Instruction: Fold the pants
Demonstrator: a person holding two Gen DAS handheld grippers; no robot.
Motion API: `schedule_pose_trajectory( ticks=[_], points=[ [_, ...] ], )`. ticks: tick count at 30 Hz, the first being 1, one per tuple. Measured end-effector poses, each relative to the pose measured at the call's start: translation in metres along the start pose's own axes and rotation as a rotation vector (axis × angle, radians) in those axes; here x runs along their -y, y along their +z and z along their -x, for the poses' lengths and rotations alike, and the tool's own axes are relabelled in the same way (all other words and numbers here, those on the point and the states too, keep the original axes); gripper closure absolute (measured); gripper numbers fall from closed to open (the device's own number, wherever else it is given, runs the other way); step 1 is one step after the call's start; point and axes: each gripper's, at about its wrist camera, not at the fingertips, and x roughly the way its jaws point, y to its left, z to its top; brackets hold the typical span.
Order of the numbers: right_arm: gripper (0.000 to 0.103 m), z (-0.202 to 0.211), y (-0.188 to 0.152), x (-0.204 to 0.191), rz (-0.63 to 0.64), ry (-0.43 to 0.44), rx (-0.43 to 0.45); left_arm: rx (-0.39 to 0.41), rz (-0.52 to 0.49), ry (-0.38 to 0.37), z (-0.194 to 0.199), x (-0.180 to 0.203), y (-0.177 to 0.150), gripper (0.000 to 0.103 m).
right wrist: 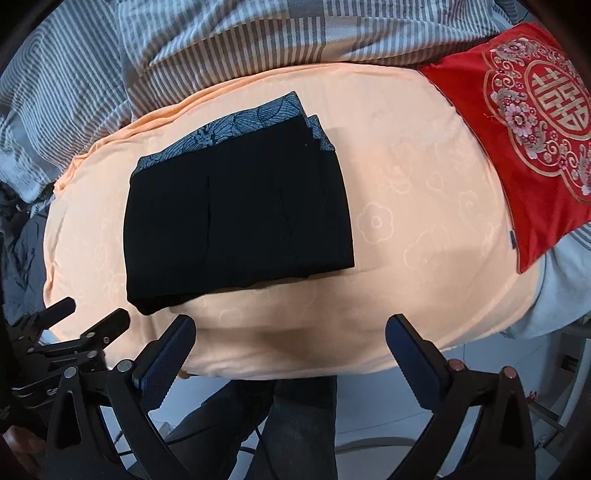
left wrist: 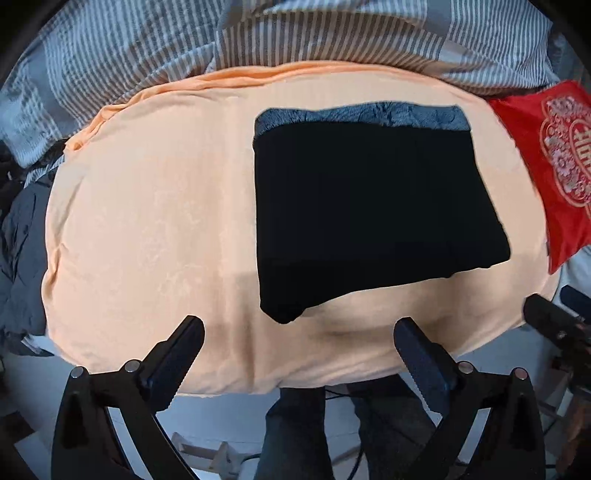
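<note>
While both my tools hang over the bed edge | left gripper (left wrist: 299, 332) jaws spread wide, nothing between; right gripper (right wrist: 290, 330) likewise released | folded black pants (left wrist: 369, 206) lie flat on the peach blanket (left wrist: 147, 221), ahead-right of left gripper, ahead-left of right | red cushion (right wrist: 535, 129) far right; striped duvet (left wrist: 258, 33) beyond

i see the black pants (right wrist: 236, 218) folded into a flat, neat rectangle. a blue patterned band shows along the far edge. they lie on the peach cover (right wrist: 406, 221).
</note>
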Motion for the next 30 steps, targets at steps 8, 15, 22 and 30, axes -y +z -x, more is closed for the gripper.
schedule_pose_trajectory(
  ticks=[8, 15, 22, 30],
  points=[
    [0.0, 0.019, -0.002, -0.012, -0.009, -0.031, 0.03, 0.019, -0.014, 0.017, 0.017, -0.003, -0.006, 0.0],
    [0.0, 0.036, 0.0, -0.02, 0.01, -0.054, 0.059, 0.022, -0.004, 0.012, 0.027, -0.011, -0.007, 0.0],
    [0.0, 0.043, -0.002, -0.031, 0.036, -0.062, 0.075, 0.035, -0.023, 0.014, 0.034, -0.01, -0.01, 0.0],
    [0.0, 0.046, -0.004, -0.03, 0.03, -0.07, 0.08, 0.044, -0.035, 0.017, 0.038, -0.005, -0.012, 0.0]
  ],
)
